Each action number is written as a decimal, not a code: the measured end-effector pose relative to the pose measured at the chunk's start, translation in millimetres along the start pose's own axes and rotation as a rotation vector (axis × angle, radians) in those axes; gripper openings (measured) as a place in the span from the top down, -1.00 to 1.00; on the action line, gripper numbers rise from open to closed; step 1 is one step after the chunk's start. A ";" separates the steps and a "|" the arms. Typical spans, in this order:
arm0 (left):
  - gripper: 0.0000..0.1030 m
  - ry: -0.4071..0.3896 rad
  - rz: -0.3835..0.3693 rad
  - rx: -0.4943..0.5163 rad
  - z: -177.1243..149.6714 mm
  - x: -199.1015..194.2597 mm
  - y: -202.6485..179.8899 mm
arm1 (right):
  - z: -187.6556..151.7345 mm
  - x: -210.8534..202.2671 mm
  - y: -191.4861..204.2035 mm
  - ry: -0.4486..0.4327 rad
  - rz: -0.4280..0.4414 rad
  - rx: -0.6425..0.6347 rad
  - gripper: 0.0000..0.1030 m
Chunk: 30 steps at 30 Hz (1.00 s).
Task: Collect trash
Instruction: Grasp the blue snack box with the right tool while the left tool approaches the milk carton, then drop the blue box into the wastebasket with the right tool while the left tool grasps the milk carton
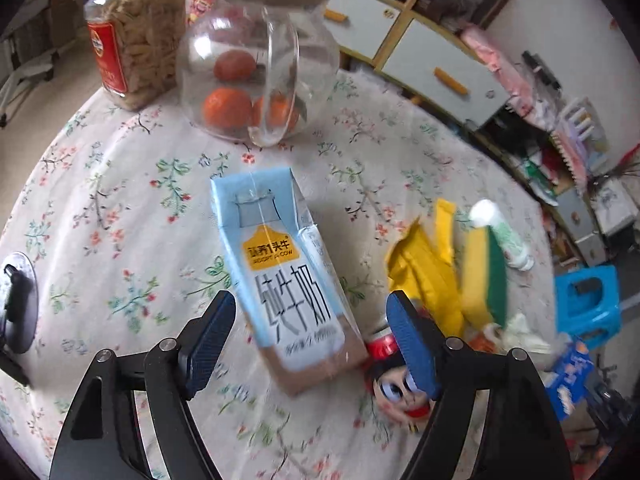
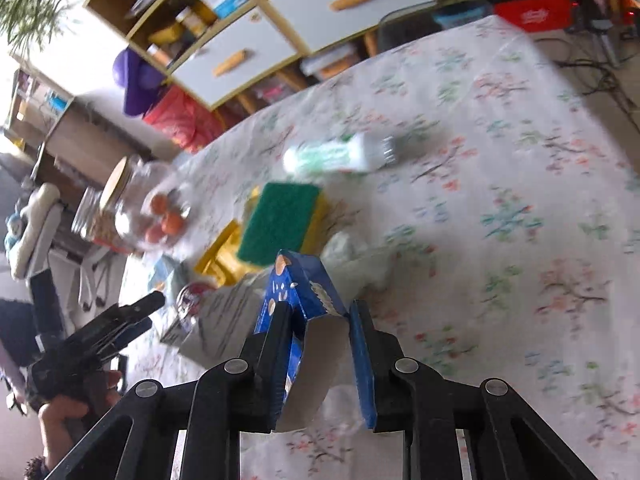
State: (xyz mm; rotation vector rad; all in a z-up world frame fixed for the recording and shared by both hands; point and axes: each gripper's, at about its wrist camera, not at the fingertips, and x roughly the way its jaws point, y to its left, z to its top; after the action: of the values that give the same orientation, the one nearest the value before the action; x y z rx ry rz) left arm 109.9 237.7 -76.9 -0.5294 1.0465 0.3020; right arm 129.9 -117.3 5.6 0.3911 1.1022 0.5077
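My left gripper [image 1: 308, 332] is open wide over the milk carton [image 1: 280, 272]. My right gripper [image 2: 320, 332] squeezes the blue box [image 2: 298, 292].

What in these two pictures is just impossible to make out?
- Left wrist view: the red can is mostly hidden behind the left gripper's finger and the milk carton.
- Right wrist view: the print on the blue box held in the right gripper is blurred.
- The white tube's label is smeared by motion blur.

"adopt a cow" on milk carton [image 1: 280, 276]
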 end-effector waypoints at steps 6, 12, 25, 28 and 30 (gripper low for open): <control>-0.23 -0.010 0.119 0.022 -0.3 19.2 -6.2 | 6.9 -19.7 -27.6 -0.034 -0.038 0.041 0.50; -0.15 -0.018 0.097 0.002 -3.3 10.8 9.0 | 13.8 -39.7 -52.0 -0.069 -0.069 0.065 0.50; -0.15 -0.107 -0.095 0.085 -37.5 -70.1 -14.5 | 13.5 -78.6 -89.9 -0.151 -0.080 0.116 0.50; -0.15 -0.131 -0.117 0.159 -52.4 -83.1 -42.5 | 10.3 -91.0 -109.8 -0.174 -0.096 0.141 0.50; -0.15 -0.131 -0.128 0.199 -60.9 -86.7 -58.1 | 7.8 -102.1 -126.6 -0.196 -0.107 0.166 0.50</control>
State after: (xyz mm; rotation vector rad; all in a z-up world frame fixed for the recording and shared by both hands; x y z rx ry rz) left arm 51.4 156.7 -8.8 -0.3900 0.8995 0.1160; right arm 124.9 -279.7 16.3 0.5131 0.9726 0.2773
